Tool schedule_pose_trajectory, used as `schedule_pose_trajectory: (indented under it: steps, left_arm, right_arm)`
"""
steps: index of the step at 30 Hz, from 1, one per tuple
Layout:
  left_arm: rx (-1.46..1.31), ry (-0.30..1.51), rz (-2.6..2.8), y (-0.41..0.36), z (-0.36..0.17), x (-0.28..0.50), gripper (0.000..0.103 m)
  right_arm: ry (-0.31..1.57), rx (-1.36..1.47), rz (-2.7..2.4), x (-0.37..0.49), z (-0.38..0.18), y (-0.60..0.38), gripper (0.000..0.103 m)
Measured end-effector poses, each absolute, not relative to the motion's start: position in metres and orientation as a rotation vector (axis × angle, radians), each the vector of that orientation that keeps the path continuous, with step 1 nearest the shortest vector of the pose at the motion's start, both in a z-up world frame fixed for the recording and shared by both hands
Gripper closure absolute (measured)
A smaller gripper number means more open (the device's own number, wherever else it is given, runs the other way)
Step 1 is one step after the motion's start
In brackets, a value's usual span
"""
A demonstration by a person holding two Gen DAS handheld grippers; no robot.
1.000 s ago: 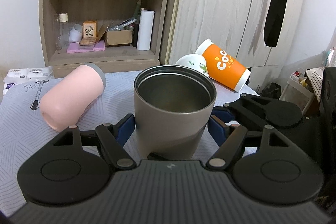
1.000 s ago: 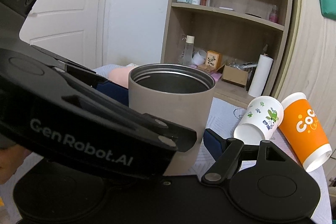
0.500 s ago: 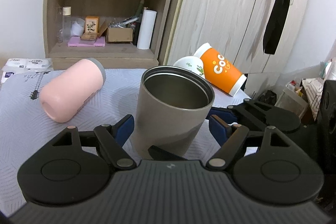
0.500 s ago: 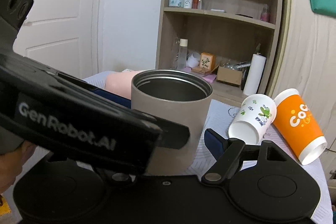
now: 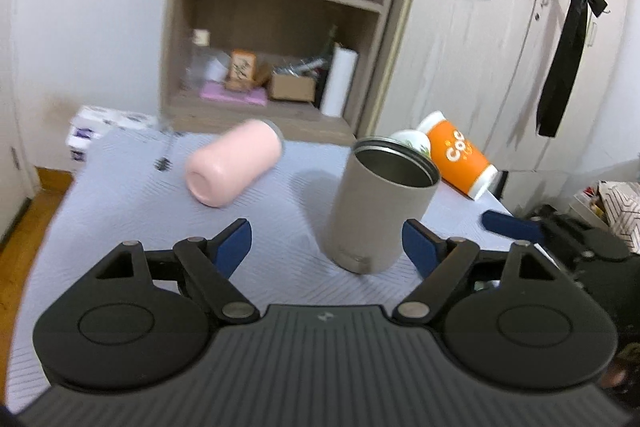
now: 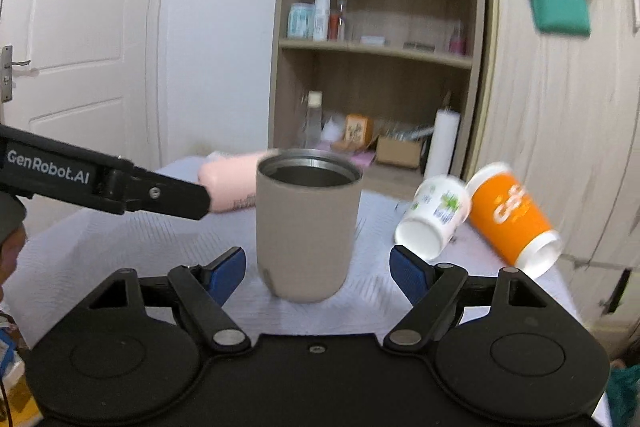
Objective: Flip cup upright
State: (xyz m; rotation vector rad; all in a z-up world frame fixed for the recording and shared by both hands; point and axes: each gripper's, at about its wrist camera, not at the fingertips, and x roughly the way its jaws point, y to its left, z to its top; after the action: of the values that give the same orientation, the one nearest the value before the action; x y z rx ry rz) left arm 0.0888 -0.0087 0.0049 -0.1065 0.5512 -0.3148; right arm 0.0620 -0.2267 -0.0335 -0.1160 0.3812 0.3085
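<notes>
A grey metal tumbler [image 5: 380,203] stands upright on the table, mouth up; it also shows in the right wrist view [image 6: 306,227]. My left gripper [image 5: 326,247] is open and empty, pulled back from the tumbler, which is just ahead and to the right of its gap. My right gripper [image 6: 316,269] is open and empty, with the tumbler just ahead between its blue fingertips, not touched. The left gripper's arm [image 6: 104,175] crosses the left of the right wrist view.
A pink cup [image 5: 234,163] lies on its side at the back left. A white printed cup [image 6: 434,221] and an orange cup [image 6: 514,215] lie on their sides at the back right. A wooden shelf [image 5: 276,39] and cabinet doors [image 5: 480,67] stand behind the table [image 5: 120,195].
Both grippers have let go of the grey tumbler and drawn back from it, jaws wide. The tumbler stays upright on the table.
</notes>
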Motion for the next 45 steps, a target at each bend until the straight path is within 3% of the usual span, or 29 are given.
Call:
schedule_pose_trajectory:
  steps: [9,23,29,33,45]
  left_arm:
    - [-0.069,0.48,-0.228,-0.004,0.024,0.041,0.016]
    - [-0.046,0.464,-0.197,-0.002,0.031,0.01,0.015]
    - [-0.037,0.45,-0.19,0.002,0.034,0.002,0.006]
    - [-0.028,0.446,-0.182,0.002,0.034,-0.002,0.001]
    - [-0.01,0.471,-0.161,0.003,0.033,-0.004,0.0]
  right_arm:
    - [0.281,-0.093,0.219,0.015,-0.005,-0.23,0.018]
    - [0.288,-0.078,0.132,-0.017,0.009,-0.242,0.018]
    - [0.303,-0.058,0.102,-0.022,0.013,-0.243,0.0]
    - [0.325,-0.051,0.096,-0.022,0.014,-0.243,0.0]
    - [0.358,-0.06,0.05,-0.023,0.013,-0.24,0.0]
